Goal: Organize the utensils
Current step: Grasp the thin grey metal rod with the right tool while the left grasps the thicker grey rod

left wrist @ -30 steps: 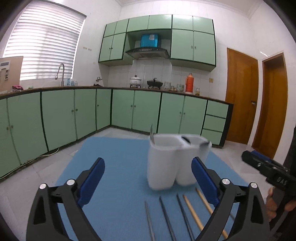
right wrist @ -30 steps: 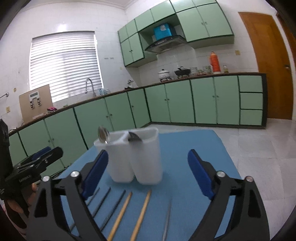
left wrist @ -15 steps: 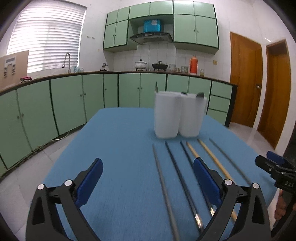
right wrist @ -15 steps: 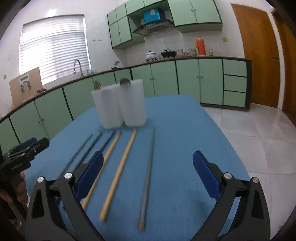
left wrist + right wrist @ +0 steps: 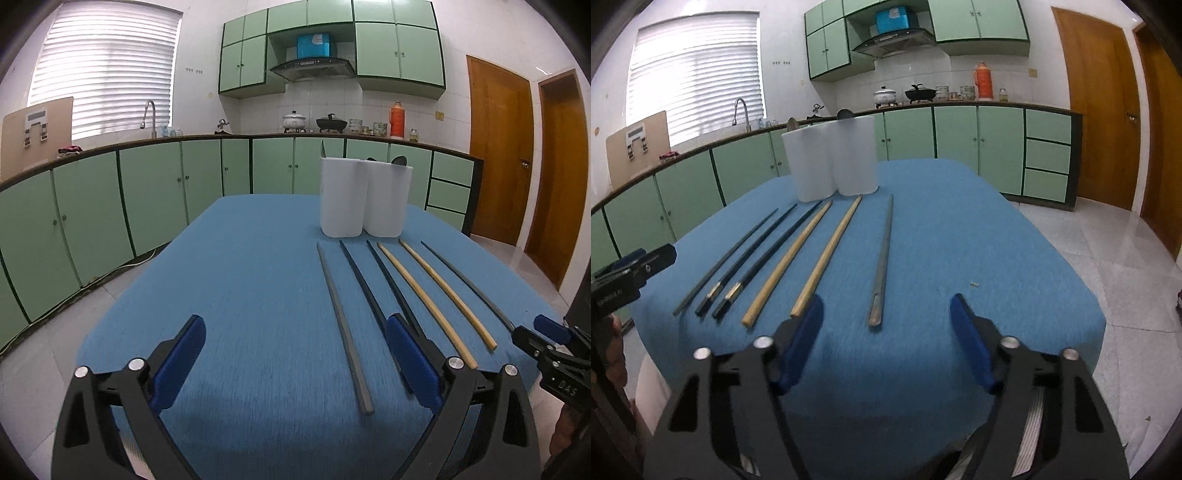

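Several chopsticks lie side by side on the blue table [image 5: 240,295]: a grey one [image 5: 341,325], two black ones [image 5: 764,254], two wooden ones [image 5: 827,254] and a grey one apart at the right [image 5: 882,258]. A white two-part utensil holder [image 5: 364,197] stands at the far end, with spoon tops showing above its rim; it also shows in the right wrist view [image 5: 831,162]. My left gripper [image 5: 295,362] is open and empty over the near edge, left of the chopsticks. My right gripper [image 5: 886,339] is open and empty just short of the grey chopstick's near end.
Green kitchen cabinets [image 5: 147,192] run along the walls behind the table. Wooden doors [image 5: 498,155] stand at the right. White tiled floor [image 5: 1108,240] surrounds the table. A small crumb [image 5: 974,284] lies on the cloth at the right.
Both grippers have pulled back from the holder toward the near edge of the table, so the whole row of chopsticks has come into view. Both stay open.
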{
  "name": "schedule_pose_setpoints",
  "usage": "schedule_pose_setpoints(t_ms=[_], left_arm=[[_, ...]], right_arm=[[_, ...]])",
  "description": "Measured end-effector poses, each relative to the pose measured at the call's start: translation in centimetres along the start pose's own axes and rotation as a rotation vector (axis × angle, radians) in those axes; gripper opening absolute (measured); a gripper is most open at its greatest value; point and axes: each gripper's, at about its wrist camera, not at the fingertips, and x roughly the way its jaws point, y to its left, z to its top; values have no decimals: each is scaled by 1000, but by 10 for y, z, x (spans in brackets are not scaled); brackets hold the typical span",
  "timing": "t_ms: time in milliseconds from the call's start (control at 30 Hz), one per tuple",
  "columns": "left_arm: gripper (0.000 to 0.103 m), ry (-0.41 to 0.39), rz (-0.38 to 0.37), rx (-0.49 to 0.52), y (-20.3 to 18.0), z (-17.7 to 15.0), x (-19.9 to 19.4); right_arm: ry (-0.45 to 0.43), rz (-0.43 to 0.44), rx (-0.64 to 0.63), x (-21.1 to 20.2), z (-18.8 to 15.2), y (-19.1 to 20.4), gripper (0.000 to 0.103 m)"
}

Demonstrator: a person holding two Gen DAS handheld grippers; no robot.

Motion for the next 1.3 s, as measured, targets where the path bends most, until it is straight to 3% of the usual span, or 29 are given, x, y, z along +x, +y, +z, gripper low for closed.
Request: schedule_pose_setpoints(t_ms=[233, 667, 1133, 1300], left_arm=[[96, 13, 6, -14, 5, -5, -2], [96, 28, -2, -11, 2, -12, -2], [88, 60, -10, 4, -10, -22, 0], [79, 78, -14, 6, -12, -24, 2]], right_arm=[[3, -8, -18, 4, -2, 4, 34], [-22, -60, -74, 5, -6, 7, 8], [-24, -48, -55, 3, -6, 2, 7], [-24, -47, -54, 3, -6, 3, 7]])
